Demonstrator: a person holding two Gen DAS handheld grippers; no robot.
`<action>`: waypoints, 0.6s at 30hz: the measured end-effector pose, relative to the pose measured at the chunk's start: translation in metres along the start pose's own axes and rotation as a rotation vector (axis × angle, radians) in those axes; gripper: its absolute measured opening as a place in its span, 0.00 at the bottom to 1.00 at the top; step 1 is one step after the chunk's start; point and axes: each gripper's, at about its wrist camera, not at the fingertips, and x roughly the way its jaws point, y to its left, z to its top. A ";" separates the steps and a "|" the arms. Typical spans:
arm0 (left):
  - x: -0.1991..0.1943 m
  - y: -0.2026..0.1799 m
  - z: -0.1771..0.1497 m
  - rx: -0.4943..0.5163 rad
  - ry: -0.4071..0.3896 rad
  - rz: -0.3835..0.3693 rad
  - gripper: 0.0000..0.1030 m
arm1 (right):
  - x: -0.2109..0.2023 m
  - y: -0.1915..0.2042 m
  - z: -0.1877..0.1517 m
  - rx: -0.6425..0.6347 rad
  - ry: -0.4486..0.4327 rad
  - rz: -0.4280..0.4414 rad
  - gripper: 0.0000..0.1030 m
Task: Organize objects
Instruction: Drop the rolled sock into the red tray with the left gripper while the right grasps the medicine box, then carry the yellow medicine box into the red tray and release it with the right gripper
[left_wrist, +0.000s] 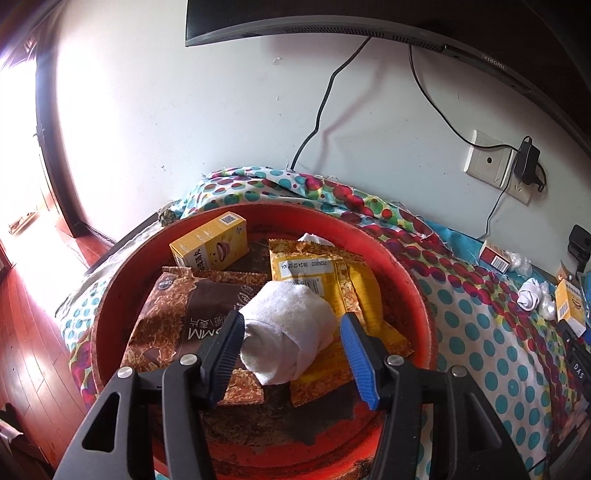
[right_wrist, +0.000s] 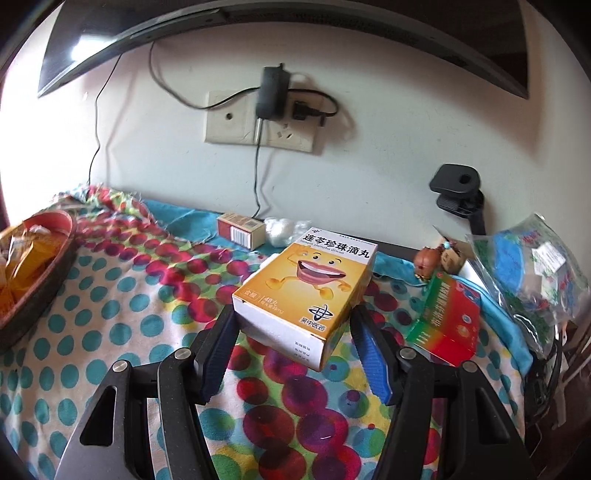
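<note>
fingers of the left gripper (left_wrist: 291, 334): spread wide, flanking a rolled white terry cloth bundle (left_wrist: 290, 332). the left pad appears to touch the roll's side; the blue right pad stands just clear of it. judged not clamped, though whether the roll rests fully on the packets beneath cannot be told.

location: the roll lies inside the round red tray (left_wrist: 413, 280), on top of a brown foil snack packet (left_wrist: 177, 317) and a yellow foil snack packet (left_wrist: 332, 280). a small yellow cardboard box (left_wrist: 210, 240) sits at the tray's far side. the roll's long axis runs diagonally, near end low and toward the camera, far end up and to the right, so it sits skewed across the gap.

fingers of the right gripper (right_wrist: 293, 332): set apart either side of a yellow and white medicine carton with a smiling mouth figure (right_wrist: 308, 284). both pads look to meet its near corners, and the carton appears lifted off the spotted multicoloured cloth (right_wrist: 110, 295); judged held. its long axis points away from the camera, tilted right.

governing relation: the tray edge shows at the far left of the right wrist view, well apart from the carton. the left gripper is already over the tray; the right must travel leftward to reach it.
</note>
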 end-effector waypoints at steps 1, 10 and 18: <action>0.000 0.000 0.000 0.005 -0.003 -0.001 0.54 | 0.000 0.004 0.000 -0.021 -0.002 0.004 0.57; -0.008 0.014 0.008 -0.033 -0.028 -0.018 0.55 | -0.032 0.076 0.030 -0.121 -0.054 0.188 0.57; -0.019 0.046 0.016 -0.102 -0.030 0.005 0.55 | -0.071 0.204 0.047 -0.317 -0.120 0.459 0.57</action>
